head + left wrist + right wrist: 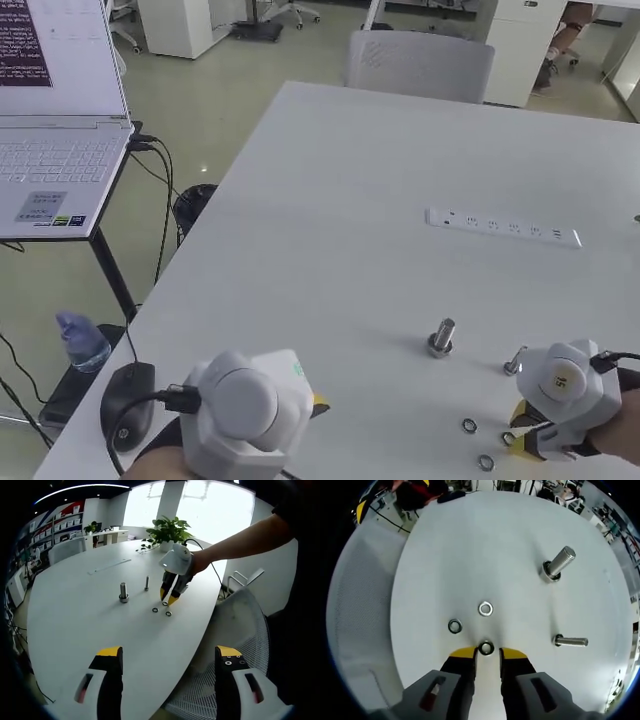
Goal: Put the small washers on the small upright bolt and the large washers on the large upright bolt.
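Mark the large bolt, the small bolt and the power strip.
large bolt (443, 333), head view, threaded shank.
small bolt (571, 641), right gripper view, middle of shank.
power strip (503, 227), head view, top face.

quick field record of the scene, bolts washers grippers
large bolt: upright, mid table
small bolt: upright, beside it
washers: three, flat on table
right gripper: tips flank nearest washer, grip unclear
left gripper: open, empty, at table edge
power strip: far side
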Available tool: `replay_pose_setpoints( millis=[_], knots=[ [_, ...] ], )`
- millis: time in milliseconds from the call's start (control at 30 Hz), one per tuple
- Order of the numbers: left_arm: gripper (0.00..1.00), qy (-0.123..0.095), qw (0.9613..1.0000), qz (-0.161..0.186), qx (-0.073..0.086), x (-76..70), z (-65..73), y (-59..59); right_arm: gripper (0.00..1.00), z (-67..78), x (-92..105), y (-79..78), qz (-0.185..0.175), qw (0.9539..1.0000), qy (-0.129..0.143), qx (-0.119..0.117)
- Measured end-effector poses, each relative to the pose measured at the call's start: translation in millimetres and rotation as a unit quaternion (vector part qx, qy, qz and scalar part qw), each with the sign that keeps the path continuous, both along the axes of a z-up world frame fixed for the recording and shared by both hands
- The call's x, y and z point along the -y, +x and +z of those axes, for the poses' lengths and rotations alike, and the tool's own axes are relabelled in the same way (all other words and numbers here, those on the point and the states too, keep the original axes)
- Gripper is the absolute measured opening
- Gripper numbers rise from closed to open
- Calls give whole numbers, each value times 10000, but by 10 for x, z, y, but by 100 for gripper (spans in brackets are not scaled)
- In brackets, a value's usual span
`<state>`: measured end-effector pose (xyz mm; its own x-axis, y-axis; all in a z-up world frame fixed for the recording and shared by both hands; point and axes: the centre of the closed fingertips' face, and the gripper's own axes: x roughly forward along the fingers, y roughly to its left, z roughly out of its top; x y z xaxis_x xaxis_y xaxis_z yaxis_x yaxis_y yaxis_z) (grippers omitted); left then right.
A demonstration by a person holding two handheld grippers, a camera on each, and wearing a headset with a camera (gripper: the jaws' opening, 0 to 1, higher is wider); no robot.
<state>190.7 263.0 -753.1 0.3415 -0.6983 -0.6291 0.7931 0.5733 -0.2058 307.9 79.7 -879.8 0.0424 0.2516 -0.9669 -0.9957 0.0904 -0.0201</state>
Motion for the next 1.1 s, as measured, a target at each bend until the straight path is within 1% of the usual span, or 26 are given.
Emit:
replay_pose_setpoints(
  millis=[100, 167, 300, 400, 467, 600, 833, 900, 967, 1100],
  knots=[
    [74, 4, 10000, 4, -13, -4, -13, -8, 16, -5, -3, 2, 62, 10000, -58, 20],
    [74, -11, 10000, 17, -18, -2, -13, -9, 15, -13, -6, -4, 146, 9998, -152, 41],
    [74, -4, 10000, 15, -25, 3, -22, -6, 14, -24, -6, 1, 155, 9993, -328, 52],
    [73, -18, 10000, 19, -19, 15, -17, -3, 14, -22, 10, 13, 129, 9991, -389, 60],
    [73, -17, 10000, 17, -18, 23, -16, -2, 13, -17, 11, 19, 71, 9993, -376, 20],
    [73, -44, 10000, 30, 0, 41, 12, 8, 13, -7, 18, 28, -125, 9996, -258, -42],
    [73, -29, 10000, 39, 15, 66, 23, 20, 13, 8, 17, 4, -239, 9996, -144, -85],
    [72, -31, 10000, 39, 15, 83, 26, 24, 13, 24, 27, -7, -275, 9994, -132, -134],
    [72, -10, 10000, 34, 7, 97, 17, 26, 13, 42, 49, 1, -269, 9995, -138, -123],
    [72, -8, 10000, 51, 27, 125, 21, 38, 13, 97, 86, 26, -418, 9989, -69, -202]
  ],
)
